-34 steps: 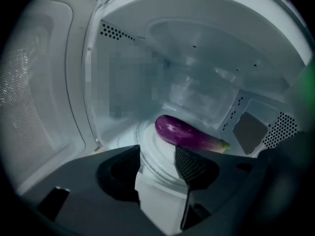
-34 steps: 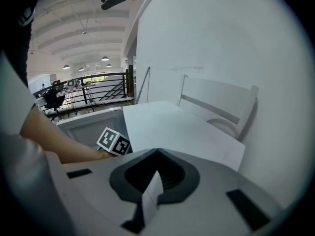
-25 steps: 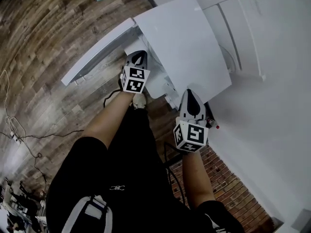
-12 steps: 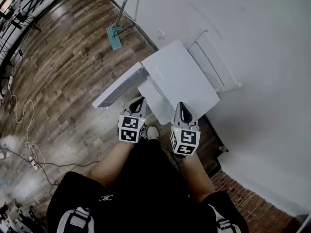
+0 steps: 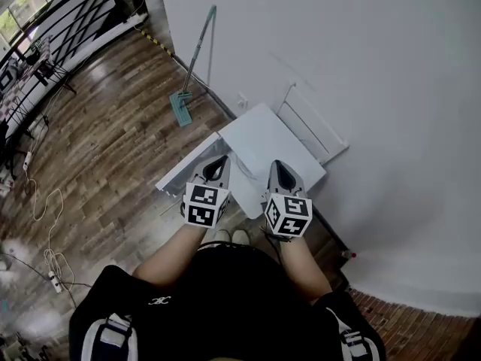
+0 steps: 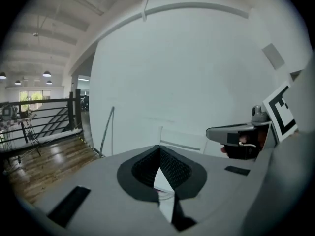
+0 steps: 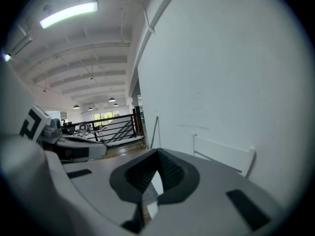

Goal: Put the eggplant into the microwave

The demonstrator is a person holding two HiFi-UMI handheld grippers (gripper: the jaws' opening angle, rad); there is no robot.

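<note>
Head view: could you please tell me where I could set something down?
The white boxy appliance has a bare flat top beside the white wall. Brown wooden floor left of its open door is free; thin cables crowd the lower left.

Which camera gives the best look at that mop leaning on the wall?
The head view: the mop shows whole, handle to green head on the floor. Both gripper views show only its thin handle.

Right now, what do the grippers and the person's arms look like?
The left gripper and right gripper match: light grey shells, black ribbed fingers tapering to a point, each with a white cube of black square markers. The person wears black short sleeves.
</note>
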